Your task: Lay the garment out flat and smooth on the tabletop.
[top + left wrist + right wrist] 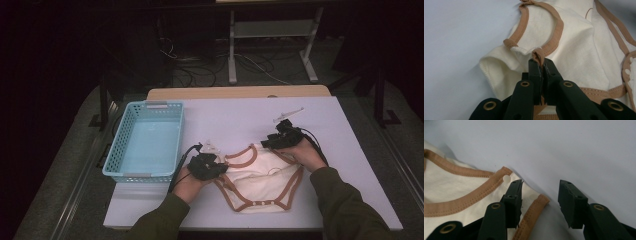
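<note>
While the left gripper (541, 65) pinches a brown-trimmed edge of the cream bodysuit (260, 177) between pressed-together jaws, the garment lies flat on the counter (235, 117), spreading away ahead of that gripper and to its right. Near the far corner of the bodysuit, the right gripper (541, 202) stands with its jaws spread, one jaw resting over the cloth beside a white snap (506, 178) and the other over bare counter, with a strip of brown trim (534, 212) lying between them, unpinched. A blue basket (145, 142) sits just left of the left gripper.
</note>
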Motion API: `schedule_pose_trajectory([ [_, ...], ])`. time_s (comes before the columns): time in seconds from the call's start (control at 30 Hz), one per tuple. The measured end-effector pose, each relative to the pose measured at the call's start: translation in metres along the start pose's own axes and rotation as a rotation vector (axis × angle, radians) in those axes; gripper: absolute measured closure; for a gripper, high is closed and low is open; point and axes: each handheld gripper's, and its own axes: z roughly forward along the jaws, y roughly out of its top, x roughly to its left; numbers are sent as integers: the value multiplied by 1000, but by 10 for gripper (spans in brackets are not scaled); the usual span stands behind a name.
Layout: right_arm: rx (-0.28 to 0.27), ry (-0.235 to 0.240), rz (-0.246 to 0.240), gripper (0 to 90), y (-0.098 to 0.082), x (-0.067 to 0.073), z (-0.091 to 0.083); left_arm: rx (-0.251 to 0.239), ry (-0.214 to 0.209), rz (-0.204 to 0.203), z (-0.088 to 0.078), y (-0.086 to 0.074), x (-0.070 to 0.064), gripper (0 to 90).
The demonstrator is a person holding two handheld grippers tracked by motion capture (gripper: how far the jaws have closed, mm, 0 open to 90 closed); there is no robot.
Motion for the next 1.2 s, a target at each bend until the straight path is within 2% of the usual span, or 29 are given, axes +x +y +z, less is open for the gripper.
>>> schedule_pose_trajectory([
  [0.17, 20, 1, -10, 593, -2, -1, 5, -1, -1, 0, 0, 0, 0, 855],
  [0.5, 38, 3, -61, 727, -3, 4, 5, -1, -2, -4, 0, 0, 1, 855],
  [0.67, 46, 26, -63, 798, -3, 5, 5, -2, -2, -1, 0, 0, 1, 855],
  [0.93, 39, 38, -76, 817, -3, 6, 3, -5, 0, -6, 0, 1, 1, 855],
  [1.07, 20, 46, -80, 818, -2, 5, -1, -13, 4, -6, 0, 2, 2, 855],
  [1.13, 15, 46, -78, 818, -2, 5, -2, -21, 9, -9, -1, 3, 1, 856],
  [1.17, 7, 47, -77, 818, -1, 5, -4, -44, 11, -34, 0, 3, -1, 855],
  [1.2, -5, 51, -72, 818, 0, 4, -7, -45, 13, -25, -1, 5, -1, 856],
])
